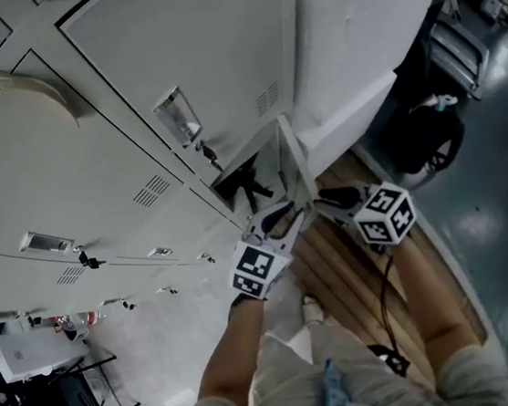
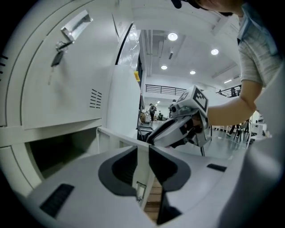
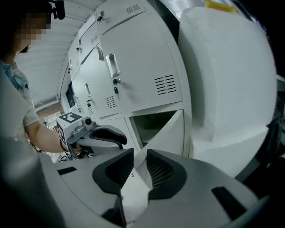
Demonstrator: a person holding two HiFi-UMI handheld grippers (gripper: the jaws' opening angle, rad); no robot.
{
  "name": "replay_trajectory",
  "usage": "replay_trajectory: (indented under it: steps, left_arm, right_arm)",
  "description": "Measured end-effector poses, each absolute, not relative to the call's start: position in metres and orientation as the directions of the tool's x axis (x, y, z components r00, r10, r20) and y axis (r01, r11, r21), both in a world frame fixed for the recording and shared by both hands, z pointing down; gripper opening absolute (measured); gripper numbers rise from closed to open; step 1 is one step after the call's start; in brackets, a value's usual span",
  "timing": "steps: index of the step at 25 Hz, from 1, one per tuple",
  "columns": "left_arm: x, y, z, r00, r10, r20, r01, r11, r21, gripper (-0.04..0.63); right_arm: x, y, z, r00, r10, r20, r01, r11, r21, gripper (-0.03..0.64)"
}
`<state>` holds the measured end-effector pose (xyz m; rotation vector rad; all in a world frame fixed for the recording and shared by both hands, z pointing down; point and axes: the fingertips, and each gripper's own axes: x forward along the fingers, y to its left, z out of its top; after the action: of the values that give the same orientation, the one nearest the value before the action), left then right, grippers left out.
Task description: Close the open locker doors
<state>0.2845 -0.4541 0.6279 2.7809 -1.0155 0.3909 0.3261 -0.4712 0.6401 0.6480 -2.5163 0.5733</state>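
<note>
Pale grey lockers (image 1: 134, 120) fill the head view from 9 to 12 o'clock, with wooden floor slats (image 1: 336, 275) at 6 o'clock. One bottom-row locker door (image 3: 173, 131), at the end of the bank near the centre of that view, stands ajar, swung out from its dark compartment (image 1: 244, 185), which lies at 9 o'clock of it. Left gripper (image 2: 142, 165) is clamped on the door's free edge, the thin panel filling the gap between its jaws. Right gripper (image 3: 139, 173) is likewise closed on the same panel, from the door's 3 o'clock side. Neighbouring doors are shut, one with a key (image 1: 206, 150) in its lock. Large white block (image 1: 353, 38) stands at 2 o'clock, just beside the lockers
</note>
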Motion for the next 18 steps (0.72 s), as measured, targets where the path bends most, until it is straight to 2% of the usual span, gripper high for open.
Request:
replay_trajectory:
  steps: [18]
  left_arm:
    - [0.145, -0.448, 0.629, 0.645, -0.693, 0.322, -0.741, -0.67, 0.04, 0.067]
  right_arm:
    - [0.181, -0.484, 0.639, -0.8, -0.368, 0.474, -0.547, 0.772, -0.323, 0.087]
